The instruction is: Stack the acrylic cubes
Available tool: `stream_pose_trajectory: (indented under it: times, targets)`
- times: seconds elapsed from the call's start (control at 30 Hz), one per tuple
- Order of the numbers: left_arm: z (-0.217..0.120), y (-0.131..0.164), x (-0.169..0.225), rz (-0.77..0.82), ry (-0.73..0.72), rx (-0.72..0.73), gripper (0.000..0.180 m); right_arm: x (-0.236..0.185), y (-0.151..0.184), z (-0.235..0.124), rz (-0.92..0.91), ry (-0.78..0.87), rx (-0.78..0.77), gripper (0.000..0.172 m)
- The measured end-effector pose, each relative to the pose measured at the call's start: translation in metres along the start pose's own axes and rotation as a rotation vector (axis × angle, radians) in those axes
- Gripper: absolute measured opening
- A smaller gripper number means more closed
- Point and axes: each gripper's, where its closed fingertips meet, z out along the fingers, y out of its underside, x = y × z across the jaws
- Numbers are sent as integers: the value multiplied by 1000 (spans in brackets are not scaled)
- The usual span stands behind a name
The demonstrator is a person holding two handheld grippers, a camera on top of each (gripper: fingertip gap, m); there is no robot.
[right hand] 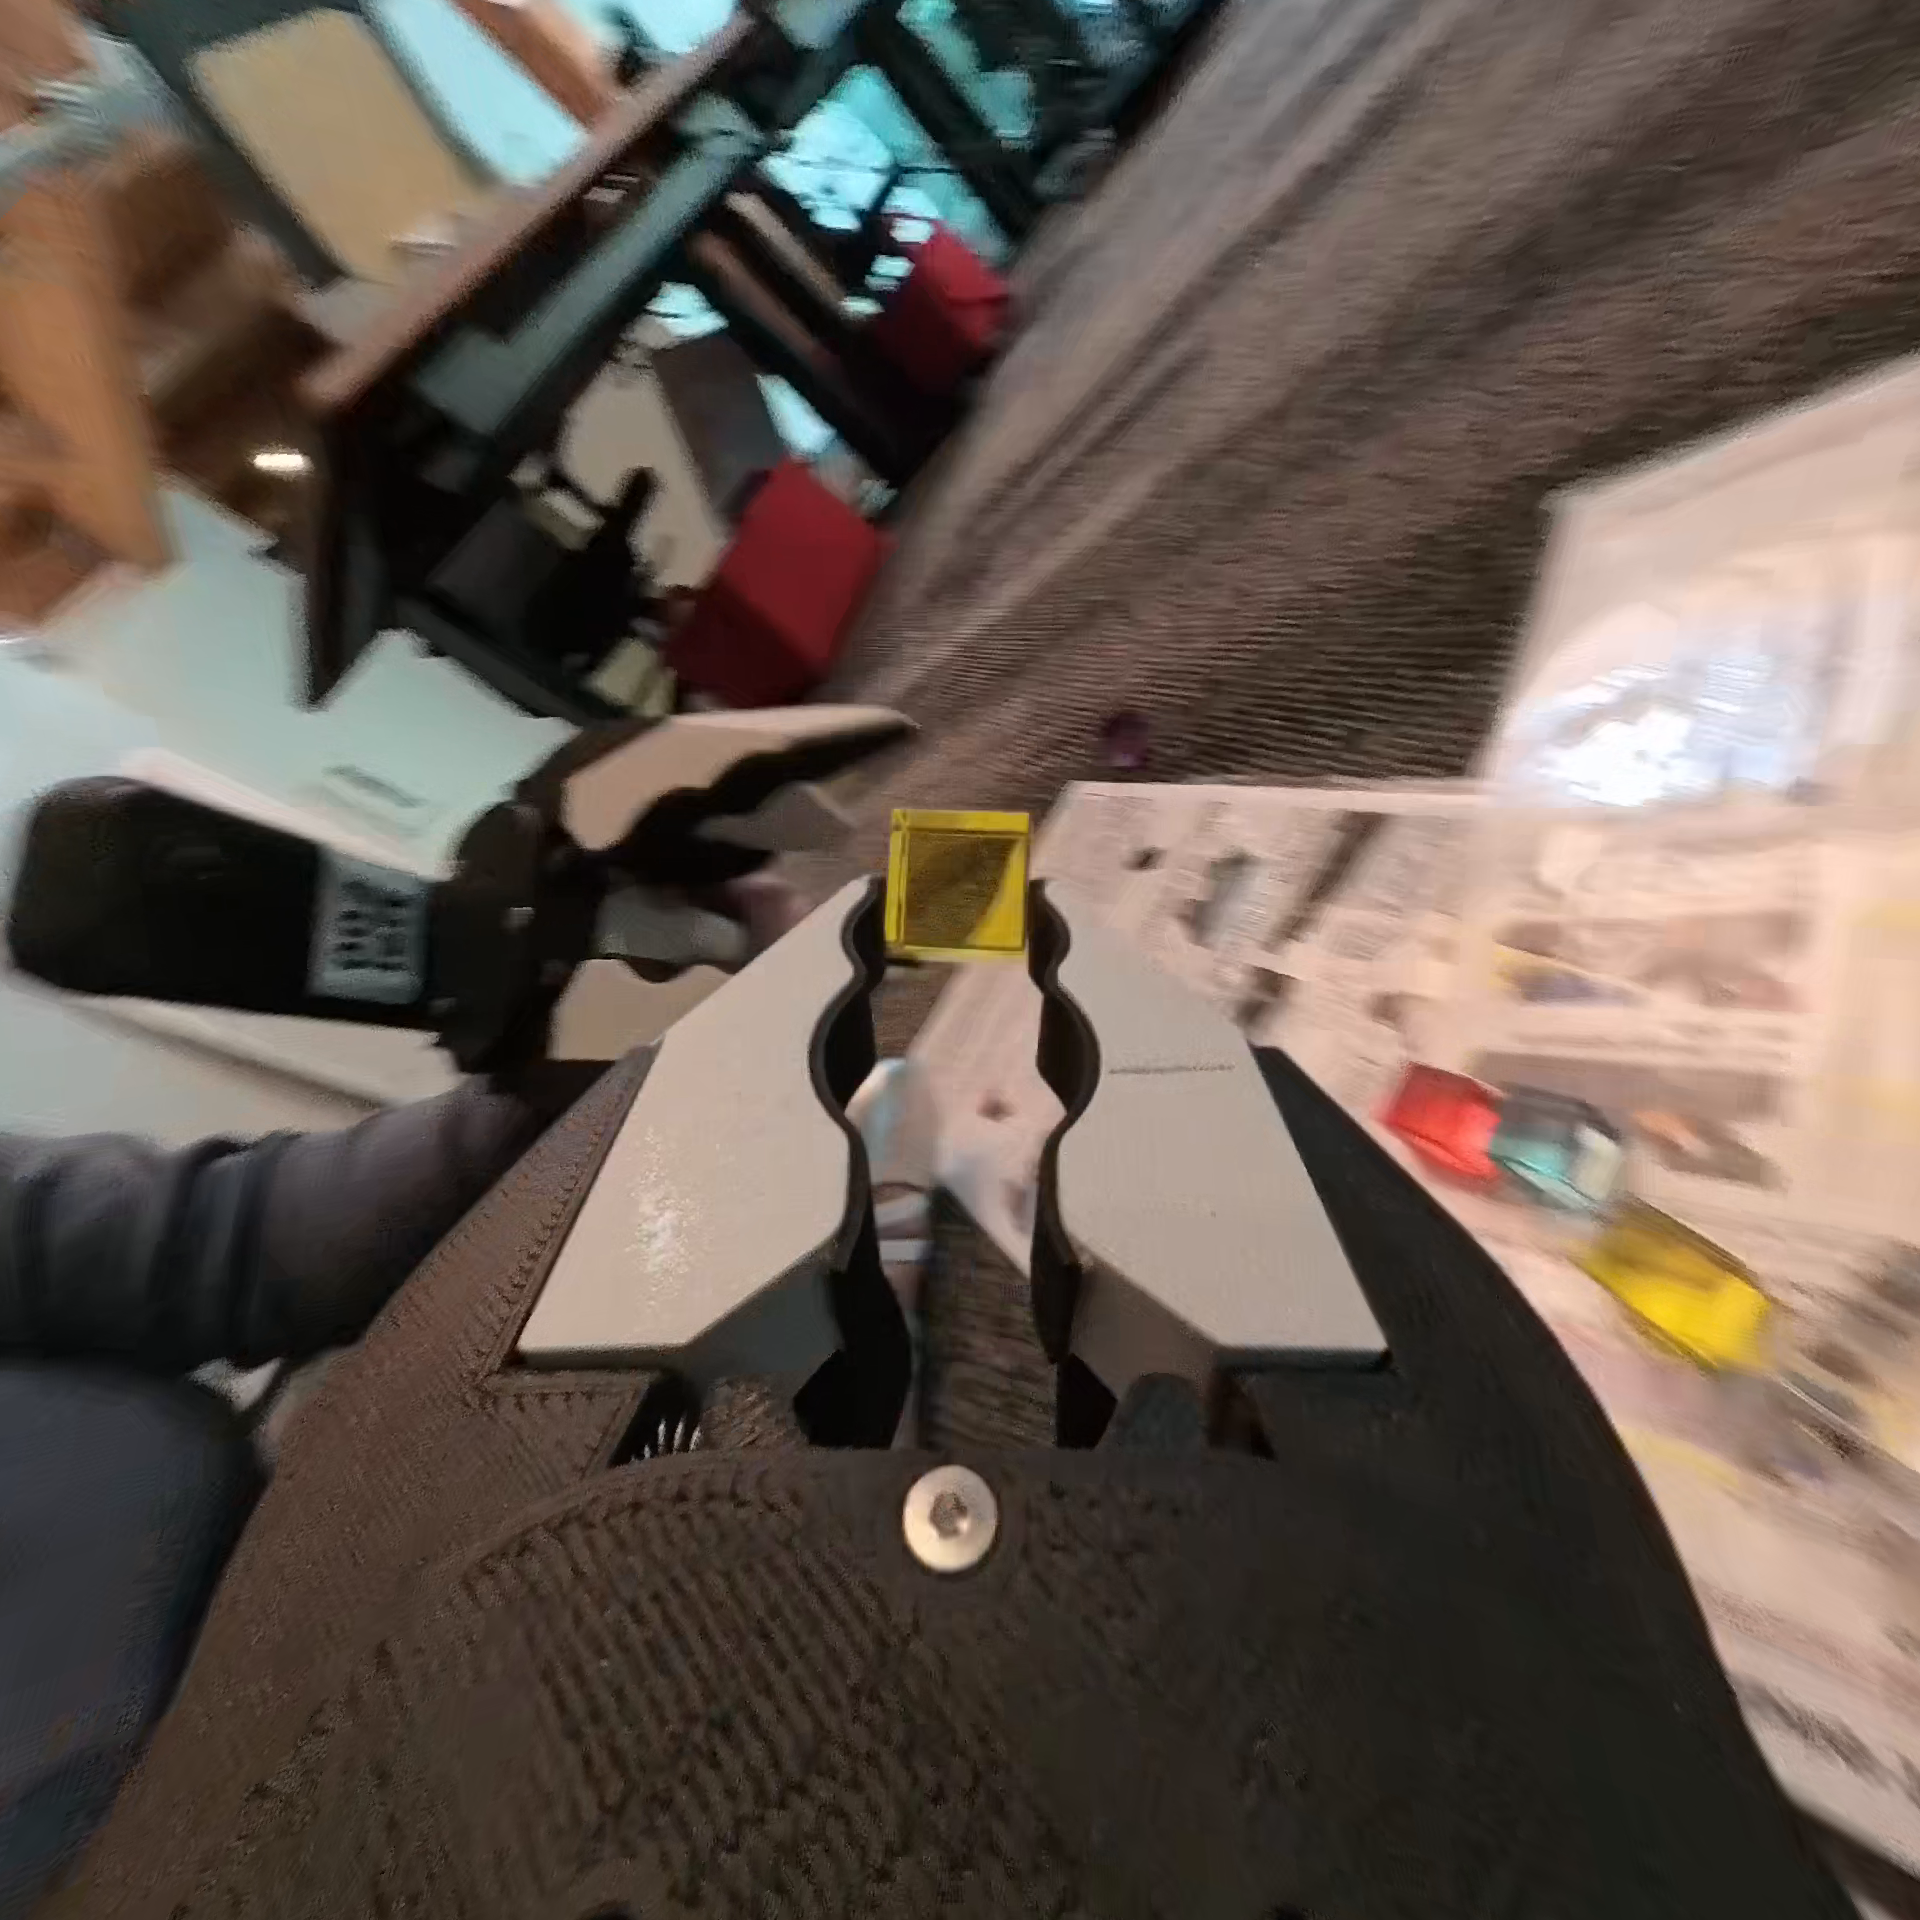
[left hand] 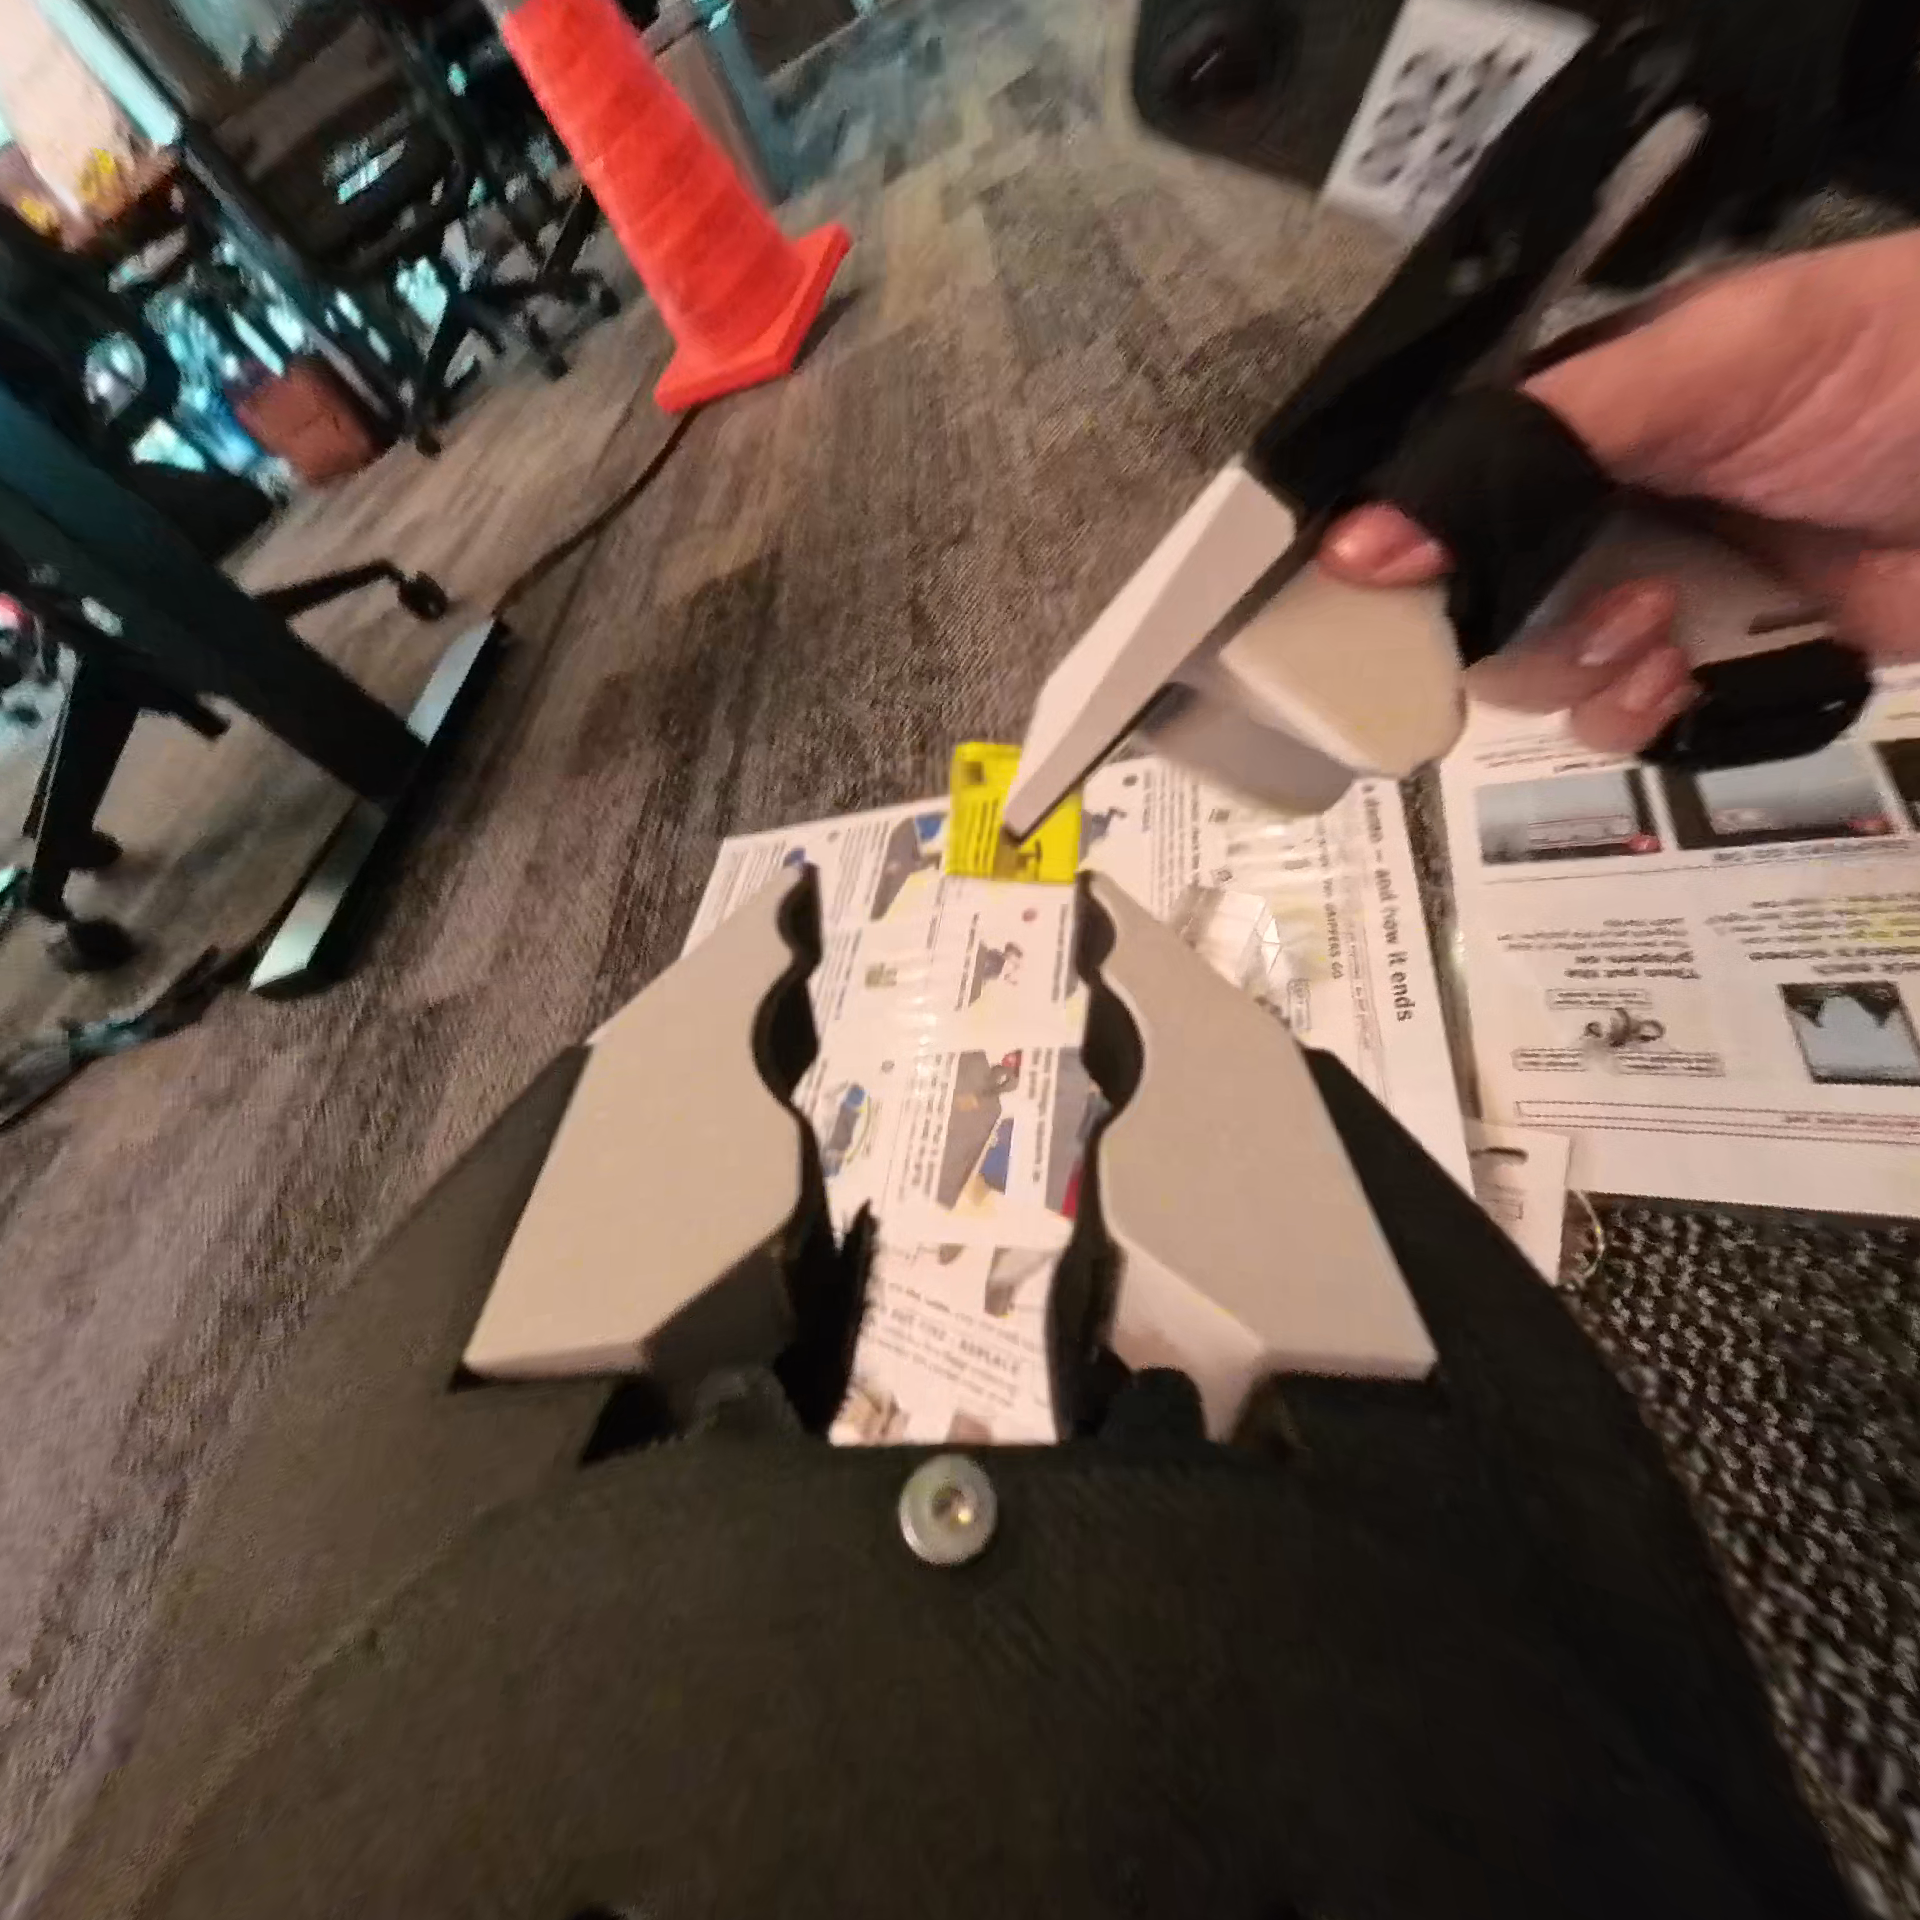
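1. Grey carpet (left hand: 831, 540) covers the floor; desks and chair legs stand at the back left, an orange cone (left hand: 675, 197) beyond them. Both views are motion-blurred.
2. Printed sheets (left hand: 1226, 883) lie on the carpet, overlapping, some under clear film.
3. Left gripper (left hand: 948, 904): fingers spread wide, nothing between them but the sheets below. Pads touch nothing.
4. Right gripper (right hand: 956, 899): fingers closed on a yellow cube (right hand: 957, 883), translucent, held at the very tips. Both pads press its side faces; the cube is square to the jaws and sticks out past the tips.
5. From the left view the cube (left hand: 1013, 826) sits just ahead of the left fingertips, with one right finger (left hand: 1132, 665) coming down onto it from the upper right. A hand (left hand: 1714, 468) in a black fingerless glove grips that tool.
6. From the right view the left gripper shows at left, near the cube but apart from it.
7. More blocks lie on the sheets at right: red (right hand: 1444, 1122), teal (right hand: 1558, 1153), yellow (right hand: 1683, 1299). All blurred.
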Motion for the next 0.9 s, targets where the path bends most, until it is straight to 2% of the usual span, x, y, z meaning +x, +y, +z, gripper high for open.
stream_pose_trajectory:
  times: [0.13, 0.27, 0.53, 0.9]
  targets:
    - [8, 29, -17, -70, -69, -131, 51, 85, 11, -34, 69, 433, 19, 24]
    - [10, 46, -27, -157, -92, -190, 50, 137, 31, -59, 116, 678, 8, 25]
    - [11, 54, -34, -238, -100, -211, 48, 176, 58, -60, 50, 877, -89, 25]
    - [12, 55, -36, -250, -100, -217, 47, 180, 68, -54, -70, 1000, -167, 25]
